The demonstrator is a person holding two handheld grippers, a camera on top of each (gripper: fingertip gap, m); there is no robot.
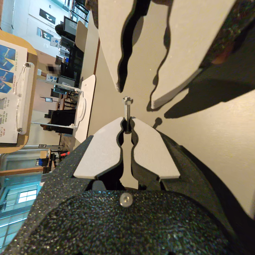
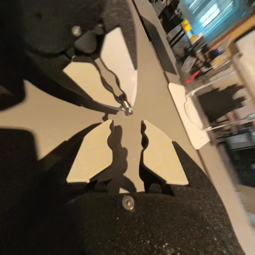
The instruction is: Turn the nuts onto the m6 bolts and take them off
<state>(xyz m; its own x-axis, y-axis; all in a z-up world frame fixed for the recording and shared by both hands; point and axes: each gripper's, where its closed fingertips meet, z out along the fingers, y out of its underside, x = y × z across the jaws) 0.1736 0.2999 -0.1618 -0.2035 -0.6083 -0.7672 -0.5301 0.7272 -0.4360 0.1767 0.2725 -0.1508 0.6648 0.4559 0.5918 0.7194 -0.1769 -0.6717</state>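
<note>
Left wrist view: the left gripper (image 1: 127, 118), black-bodied with white scalloped finger plates, is clamped on the threaded end of a silver steel bolt (image 1: 127, 110), whose shank juts forward above the beige tabletop (image 1: 207, 151); a hexagonal silver nut (image 1: 127, 100) sits at its far end. The right gripper (image 1: 135, 98) faces it just beyond the nut, fingers apart and empty. Right wrist view (blurred): the right gripper's fingers (image 2: 95, 149) stand spread, apart from the bolt. A white board (image 1: 88, 96) lies at the table's edge.

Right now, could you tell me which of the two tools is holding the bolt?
The left tool holds it: its fingers are clamped on the threaded shank of the bolt, nut-bearing end pointing outward. The right tool is open and empty, its fingertips facing the bolt's end.
</note>
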